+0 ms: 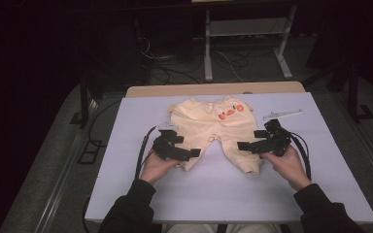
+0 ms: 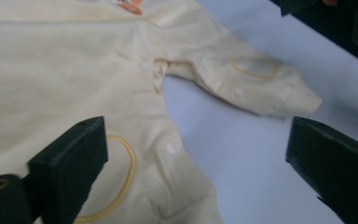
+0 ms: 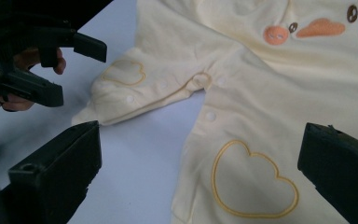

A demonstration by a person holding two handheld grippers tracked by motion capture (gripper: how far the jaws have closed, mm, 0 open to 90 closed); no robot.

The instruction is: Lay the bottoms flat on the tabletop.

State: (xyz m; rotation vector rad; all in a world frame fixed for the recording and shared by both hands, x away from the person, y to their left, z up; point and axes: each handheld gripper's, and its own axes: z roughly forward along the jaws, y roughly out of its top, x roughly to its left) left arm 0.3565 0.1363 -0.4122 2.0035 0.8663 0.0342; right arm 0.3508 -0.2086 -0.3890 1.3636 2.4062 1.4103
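Nearest the person, the left claw (image 1: 190,154) and right claw (image 1: 246,145) hover released, each at a leg cuff of the yellow baby romper (image 1: 209,124), which lies flat mid-worktop (image 1: 126,184), seemingly ready for folding.

Pale yellow romper (image 1: 209,128), orange face print, yellow hearts.

yellow baby romper (image 1: 206,127) | flat on table (legs toward person) | heart patches
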